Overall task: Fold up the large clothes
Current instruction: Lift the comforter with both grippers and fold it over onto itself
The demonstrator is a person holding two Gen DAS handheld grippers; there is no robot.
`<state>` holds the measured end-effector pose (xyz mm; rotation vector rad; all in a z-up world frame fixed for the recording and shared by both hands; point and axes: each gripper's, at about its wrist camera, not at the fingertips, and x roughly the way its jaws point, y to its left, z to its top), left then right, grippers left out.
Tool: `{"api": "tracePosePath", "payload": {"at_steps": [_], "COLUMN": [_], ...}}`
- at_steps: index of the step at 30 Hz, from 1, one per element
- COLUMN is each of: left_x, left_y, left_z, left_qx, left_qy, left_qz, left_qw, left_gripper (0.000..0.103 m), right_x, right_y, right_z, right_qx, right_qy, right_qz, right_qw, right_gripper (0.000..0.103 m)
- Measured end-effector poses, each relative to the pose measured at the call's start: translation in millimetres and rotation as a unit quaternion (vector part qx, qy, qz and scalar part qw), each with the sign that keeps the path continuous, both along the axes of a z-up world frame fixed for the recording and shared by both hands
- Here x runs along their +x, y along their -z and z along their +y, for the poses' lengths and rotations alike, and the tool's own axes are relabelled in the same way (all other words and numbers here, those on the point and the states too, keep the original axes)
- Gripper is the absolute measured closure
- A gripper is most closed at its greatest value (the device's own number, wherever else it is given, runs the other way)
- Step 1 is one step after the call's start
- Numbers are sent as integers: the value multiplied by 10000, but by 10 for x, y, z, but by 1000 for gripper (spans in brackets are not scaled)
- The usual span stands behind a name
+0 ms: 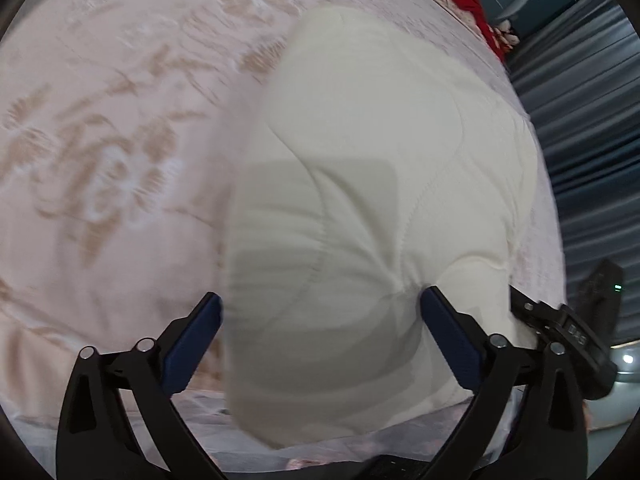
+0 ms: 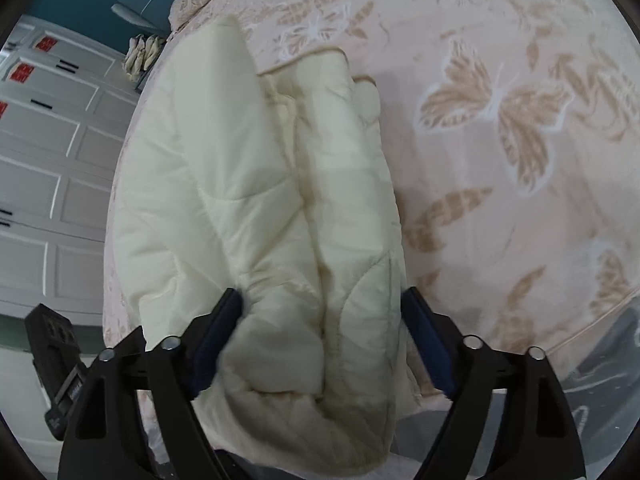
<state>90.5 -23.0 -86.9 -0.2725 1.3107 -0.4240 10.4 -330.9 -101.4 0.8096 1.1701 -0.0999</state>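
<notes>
A cream quilted padded garment lies folded on a pink bed cover with tan butterfly patterns. In the left wrist view a thick bunch of it fills the gap between the blue pads of my left gripper, whose jaws stand wide around it. In the right wrist view the garment lies in long folds running away from me, and my right gripper holds its near end between its blue pads, jaws wide around the bulk. The other gripper's black body shows at the right.
The bed cover stretches to the right. A red garment lies at the bed's far corner. White panelled cabinets stand to the left of the bed. Dark blue-grey curtains hang on the right.
</notes>
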Motion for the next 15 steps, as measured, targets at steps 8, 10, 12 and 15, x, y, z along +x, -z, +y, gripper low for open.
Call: {"api": "tracePosePath", "payload": {"at_steps": [8, 10, 12, 15], "left_x": [46, 55, 47, 39], "left_y": [102, 36, -70, -251], "left_z": [-97, -131, -151, -150], "left_qx": [-95, -75, -51, -18], "left_qy": [139, 216, 313, 431], "left_qz": [-80, -136, -263, -547], "left_qw": [9998, 9996, 9991, 9976], "left_gripper": [6, 16, 26, 42], "right_x": [31, 33, 44, 80], "right_y": [362, 294, 158, -87], "right_z": [-35, 3, 62, 193], "right_qx": [1084, 977, 729, 178], "right_qy": [273, 178, 19, -222], "right_qz": [-265, -340, -411, -493], "right_qw": [9934, 9945, 9965, 9984], "right_gripper": [20, 35, 47, 58]}}
